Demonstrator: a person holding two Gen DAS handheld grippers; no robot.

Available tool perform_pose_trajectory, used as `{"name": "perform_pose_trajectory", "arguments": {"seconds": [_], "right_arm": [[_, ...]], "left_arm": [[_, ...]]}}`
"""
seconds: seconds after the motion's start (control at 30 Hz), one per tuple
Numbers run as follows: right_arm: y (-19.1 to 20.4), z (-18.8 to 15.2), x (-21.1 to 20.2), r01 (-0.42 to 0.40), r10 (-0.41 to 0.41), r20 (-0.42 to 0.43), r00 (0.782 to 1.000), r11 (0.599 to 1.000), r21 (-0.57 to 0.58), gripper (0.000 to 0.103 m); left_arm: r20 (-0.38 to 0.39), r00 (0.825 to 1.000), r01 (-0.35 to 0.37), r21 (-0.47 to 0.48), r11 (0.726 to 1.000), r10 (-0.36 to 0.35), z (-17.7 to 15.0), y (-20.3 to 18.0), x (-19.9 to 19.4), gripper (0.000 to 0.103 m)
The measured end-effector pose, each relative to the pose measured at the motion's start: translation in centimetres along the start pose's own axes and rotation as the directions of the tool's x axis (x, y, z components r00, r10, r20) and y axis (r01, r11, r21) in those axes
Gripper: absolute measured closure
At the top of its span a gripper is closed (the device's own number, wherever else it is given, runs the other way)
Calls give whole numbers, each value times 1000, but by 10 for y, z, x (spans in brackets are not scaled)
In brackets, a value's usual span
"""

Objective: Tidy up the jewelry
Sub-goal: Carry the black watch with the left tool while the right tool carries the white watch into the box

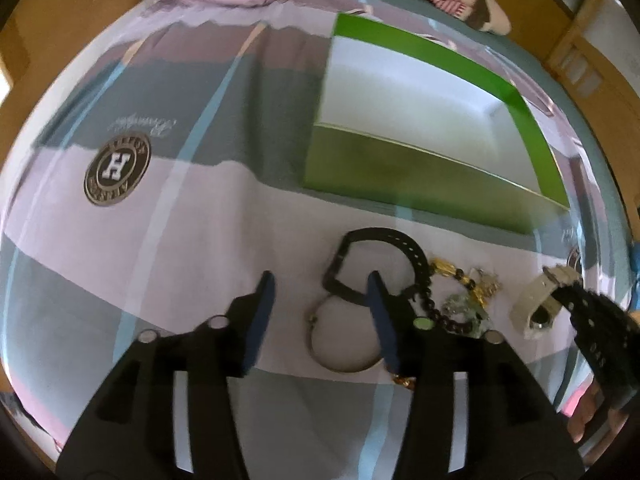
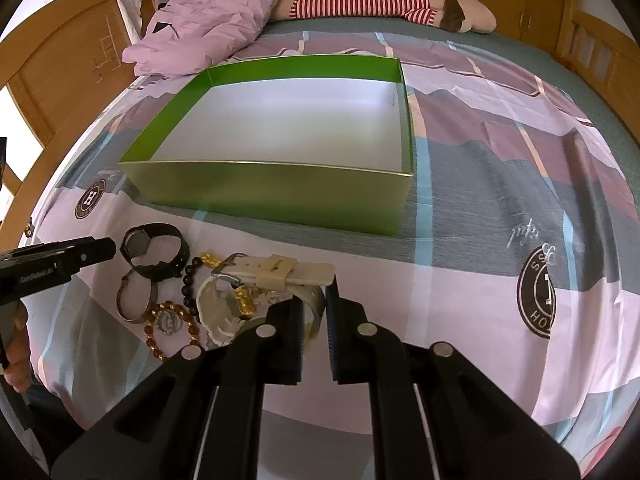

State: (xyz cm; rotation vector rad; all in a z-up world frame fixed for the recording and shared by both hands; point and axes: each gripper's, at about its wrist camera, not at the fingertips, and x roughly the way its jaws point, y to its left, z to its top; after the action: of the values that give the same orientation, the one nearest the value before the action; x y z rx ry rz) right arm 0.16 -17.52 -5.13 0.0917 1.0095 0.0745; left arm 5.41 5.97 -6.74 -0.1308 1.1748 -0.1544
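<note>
Left gripper [image 1: 320,284] jaws hanging spread over the black watch [image 1: 374,266] at lower centre, right gripper [image 2: 316,304] jaws pinching the white watch [image 2: 276,276] strap.

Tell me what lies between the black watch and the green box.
Nothing but bare bedsheet. In the right wrist view, the black watch sits in front of the green box with only printed fabric between them.
</note>
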Motion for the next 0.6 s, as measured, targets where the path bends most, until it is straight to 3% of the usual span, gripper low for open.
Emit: {"name": "perform_pose_trajectory", "arguments": {"seconds": [0.07,0.2,0.3,0.37,0.47,0.6], "right_arm": [[0,0,0,1,-1,-2,1000,1000,3,93],[-1,0,2,-6,6,-12,1000,1000,17,93],[2,0,4,-7,7,-17,1000,1000,11,93],[3,0,5,-5,5,-19,1000,1000,7,93],[3,-2,7,-1,1,-27,1000,1000,4,93],[0,-2,7,7,-6,-32,999,1000,9,93]], "left_arm": [[-20,1000,22,-54,998,-23,4,8,7,42],[-65,996,52,-107,993,-60,10,10,24,46],[-101,995,-28,-71,997,21,10,1,39,69],[-100,993,-65,-54,996,60,9,-3,41,91],[-59,993,-107,-20,994,105,9,-9,31,94],[25,995,-97,-4,995,97,11,-16,9,94]]}}
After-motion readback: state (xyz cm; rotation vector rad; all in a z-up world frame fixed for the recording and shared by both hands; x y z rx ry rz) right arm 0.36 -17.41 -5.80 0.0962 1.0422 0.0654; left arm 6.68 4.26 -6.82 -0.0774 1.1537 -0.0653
